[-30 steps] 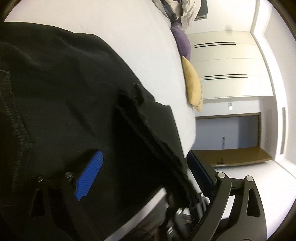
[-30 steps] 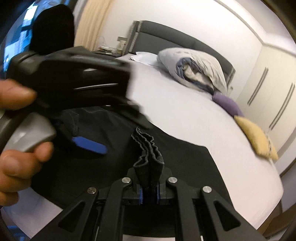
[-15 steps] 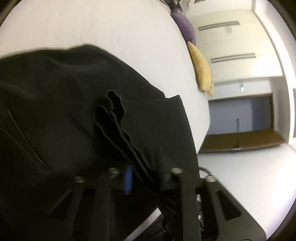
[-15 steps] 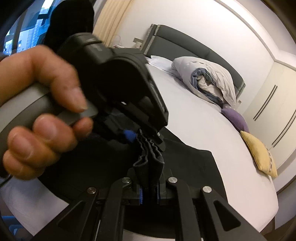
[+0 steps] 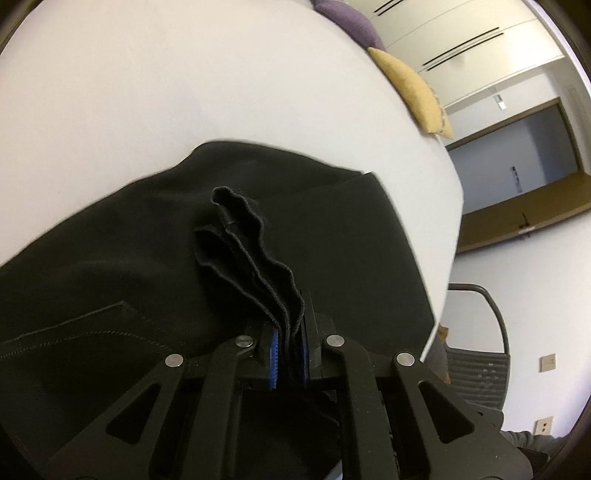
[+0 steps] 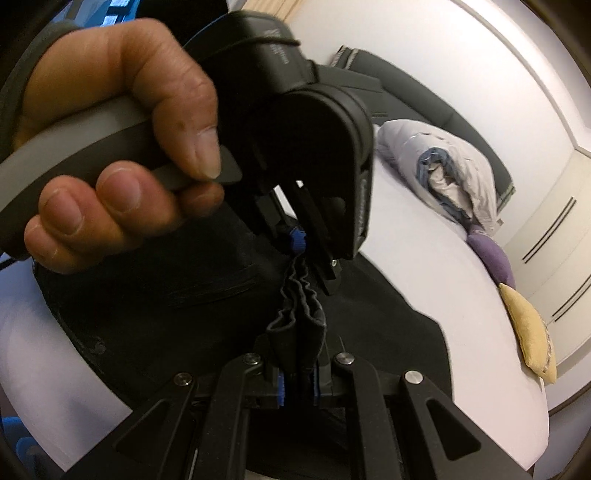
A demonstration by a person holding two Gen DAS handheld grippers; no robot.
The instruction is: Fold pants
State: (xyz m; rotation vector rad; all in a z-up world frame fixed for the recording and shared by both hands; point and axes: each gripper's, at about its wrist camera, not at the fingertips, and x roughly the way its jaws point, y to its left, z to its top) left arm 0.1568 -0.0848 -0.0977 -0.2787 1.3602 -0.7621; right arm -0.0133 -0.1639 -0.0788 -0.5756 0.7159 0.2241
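I have the left claw [image 5: 290, 347] clamped on a bunched, wavy hem of the black pants [image 5: 155, 266], the layered edge standing up between its blue pads [image 5: 273, 349]. My right claw [image 6: 297, 387] is likewise closed on a gathered hem of the pants [image 6: 155, 295], the folds rising from between its pads. In the right wrist view the left claw [image 6: 297, 240] sits just past that pleated edge, a hand [image 6: 122, 147] wrapped round its grey handle, so both claws hold the cloth close together. The rest of the pants lies spread on the white bed [image 5: 184, 92], reaching the bed's near edge, with a stitched pocket seam showing at the left of the left wrist view. Along the bed's far edge rest a yellow cushion [image 5: 410, 94] and a purple cushion [image 5: 343, 18], well apart from the pants. A rumpled duvet [image 6: 454, 173] lies by the dark headboard [image 6: 424, 96].
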